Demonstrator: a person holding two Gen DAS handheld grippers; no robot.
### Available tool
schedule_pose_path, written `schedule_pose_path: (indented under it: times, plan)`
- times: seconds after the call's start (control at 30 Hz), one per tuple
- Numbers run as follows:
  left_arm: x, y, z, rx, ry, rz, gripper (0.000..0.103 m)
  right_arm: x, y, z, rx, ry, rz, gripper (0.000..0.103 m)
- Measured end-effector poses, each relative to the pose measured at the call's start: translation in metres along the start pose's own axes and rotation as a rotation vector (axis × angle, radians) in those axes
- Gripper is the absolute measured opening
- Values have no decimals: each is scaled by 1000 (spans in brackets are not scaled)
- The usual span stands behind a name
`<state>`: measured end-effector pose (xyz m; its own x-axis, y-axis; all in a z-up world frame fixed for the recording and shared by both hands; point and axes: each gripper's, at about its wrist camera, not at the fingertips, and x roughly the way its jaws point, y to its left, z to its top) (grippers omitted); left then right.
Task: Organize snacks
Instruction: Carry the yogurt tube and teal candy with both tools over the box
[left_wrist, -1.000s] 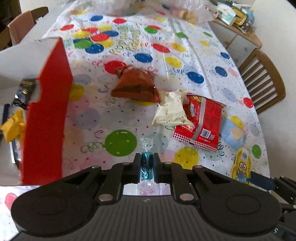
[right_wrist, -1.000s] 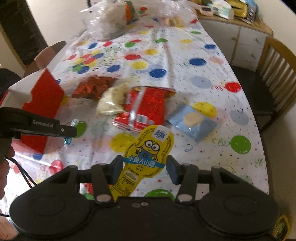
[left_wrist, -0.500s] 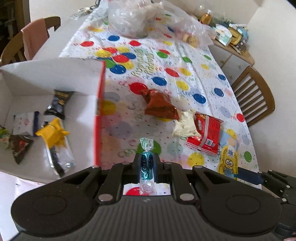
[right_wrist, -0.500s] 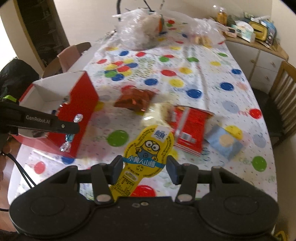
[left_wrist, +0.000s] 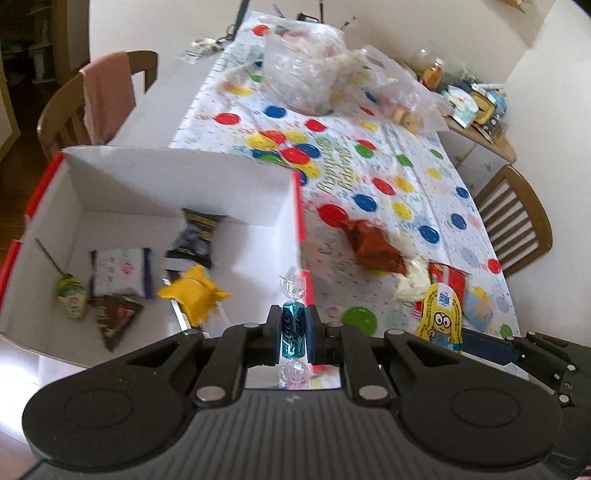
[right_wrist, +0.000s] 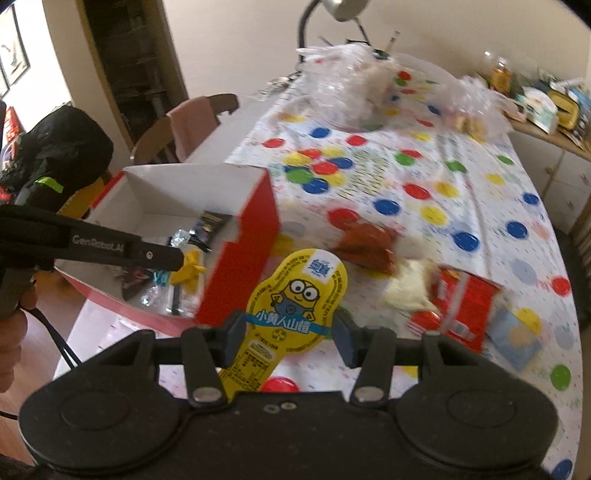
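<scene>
My left gripper (left_wrist: 293, 334) is shut on a blue wrapped candy (left_wrist: 293, 332), held over the near right corner of the red box (left_wrist: 177, 177) with white inside walls. In the right wrist view the left gripper (right_wrist: 168, 258) hangs over the box (right_wrist: 243, 236) with the candy (right_wrist: 159, 276) below its tip. My right gripper (right_wrist: 290, 328) is shut on a yellow Minion snack pack (right_wrist: 295, 295), just right of the box; the same pack (left_wrist: 441, 317) shows at the right of the left wrist view. Several snacks lie inside the box, among them a yellow packet (left_wrist: 195, 295).
On the dotted tablecloth (right_wrist: 424, 177) to the right of the box lie a brown bag (right_wrist: 369, 243), a cream packet (right_wrist: 410, 288), a red pack (right_wrist: 458, 306) and a light blue packet (right_wrist: 517, 336). Clear plastic bags (right_wrist: 351, 85) sit at the far end. Wooden chairs (left_wrist: 517, 218) flank the table.
Both grippers have moved left and up, each keeping its snack. The left one has passed from beside the box's red wall to above its open inside; the right one now hangs next to the box.
</scene>
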<state>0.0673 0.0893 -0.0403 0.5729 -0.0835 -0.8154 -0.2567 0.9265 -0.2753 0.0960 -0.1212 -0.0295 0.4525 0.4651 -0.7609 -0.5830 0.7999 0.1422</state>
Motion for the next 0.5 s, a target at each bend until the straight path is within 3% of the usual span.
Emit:
schedule_pose_path:
  times: [0.5]
  plan:
    - [-13,88,18,-48,-36,79,12,42,77,44,-143,-7,57,49]
